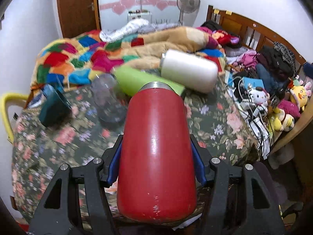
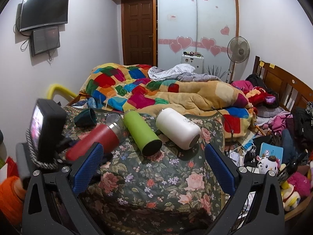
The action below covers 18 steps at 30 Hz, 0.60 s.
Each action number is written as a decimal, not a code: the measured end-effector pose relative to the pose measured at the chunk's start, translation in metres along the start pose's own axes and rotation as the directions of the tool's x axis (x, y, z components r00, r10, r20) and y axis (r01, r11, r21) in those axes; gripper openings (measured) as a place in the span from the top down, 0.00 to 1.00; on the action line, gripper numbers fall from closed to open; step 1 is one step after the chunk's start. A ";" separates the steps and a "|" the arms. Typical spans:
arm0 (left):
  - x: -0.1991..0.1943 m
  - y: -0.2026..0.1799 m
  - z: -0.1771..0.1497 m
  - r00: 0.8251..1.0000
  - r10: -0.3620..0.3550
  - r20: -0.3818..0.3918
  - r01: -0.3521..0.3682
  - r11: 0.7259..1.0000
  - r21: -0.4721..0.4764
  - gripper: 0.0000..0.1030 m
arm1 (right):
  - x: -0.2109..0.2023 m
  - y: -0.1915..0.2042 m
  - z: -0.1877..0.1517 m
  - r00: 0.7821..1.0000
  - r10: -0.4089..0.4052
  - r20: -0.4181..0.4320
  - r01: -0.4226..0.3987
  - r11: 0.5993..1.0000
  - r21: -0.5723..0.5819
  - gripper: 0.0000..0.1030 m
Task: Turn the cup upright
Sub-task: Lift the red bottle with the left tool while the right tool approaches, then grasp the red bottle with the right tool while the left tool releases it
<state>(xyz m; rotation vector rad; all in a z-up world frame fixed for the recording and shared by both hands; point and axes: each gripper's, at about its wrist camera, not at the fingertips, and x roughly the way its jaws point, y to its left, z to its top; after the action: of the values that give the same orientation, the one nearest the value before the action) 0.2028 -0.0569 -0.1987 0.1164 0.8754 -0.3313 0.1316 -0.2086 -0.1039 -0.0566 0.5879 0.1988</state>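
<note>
The red cup (image 1: 156, 152) has a smooth, semi-glossy painted coat, chipped near its base, with a bare brushed-metal neck. The green cup (image 2: 141, 132) and white cup (image 2: 178, 130) look matt. The left gripper (image 1: 156, 164) has black plastic arms, and its fingers (image 2: 88, 168) wear blue textured pads. The bed (image 2: 156, 176) carries floral cloth; the blanket (image 2: 137, 90) is fleecy.

We noted a lived-in home bedroom. A bed (image 2: 156, 176) with a wooden headboard (image 2: 281, 84) carried a floral cover and a rumpled patchwork blanket (image 2: 137, 90). A sliding wardrobe (image 2: 195, 23) bore pink heart stickers beside a brown door (image 2: 137, 29). A wall-mounted television (image 2: 44, 11), a standing fan (image 2: 238, 50) and plush toys (image 2: 268, 163) completed it.
</note>
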 end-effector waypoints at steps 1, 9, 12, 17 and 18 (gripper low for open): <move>0.008 -0.002 -0.003 1.000 0.002 -0.015 -0.002 1.000 -0.003 0.41 | 0.004 -0.002 -0.002 1.000 -0.002 -0.012 0.003 1.000 0.002 0.00; 0.055 -0.003 -0.017 0.996 0.016 -0.090 -0.020 0.999 -0.038 0.41 | 0.020 -0.008 -0.014 0.996 -0.020 -0.085 0.021 1.000 0.004 0.00; 0.060 -0.005 -0.019 0.996 0.015 -0.090 -0.018 0.999 -0.032 0.41 | 0.026 -0.009 -0.018 0.994 -0.025 -0.111 0.026 1.000 0.003 0.00; 0.068 -0.008 -0.021 0.995 0.010 -0.103 -0.012 1.000 -0.025 0.41 | 0.037 -0.011 -0.022 0.988 -0.012 -0.153 0.015 1.000 0.013 0.00; 0.069 -0.008 -0.021 0.994 0.007 -0.105 -0.010 1.000 -0.023 0.40 | 0.039 -0.012 -0.022 0.987 -0.003 -0.162 0.007 1.000 0.023 0.00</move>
<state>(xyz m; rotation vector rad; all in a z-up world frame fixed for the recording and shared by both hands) 0.2258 -0.0757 -0.2648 0.1163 0.9828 -0.3088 0.1531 -0.2165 -0.1440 -0.0522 0.7515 0.1836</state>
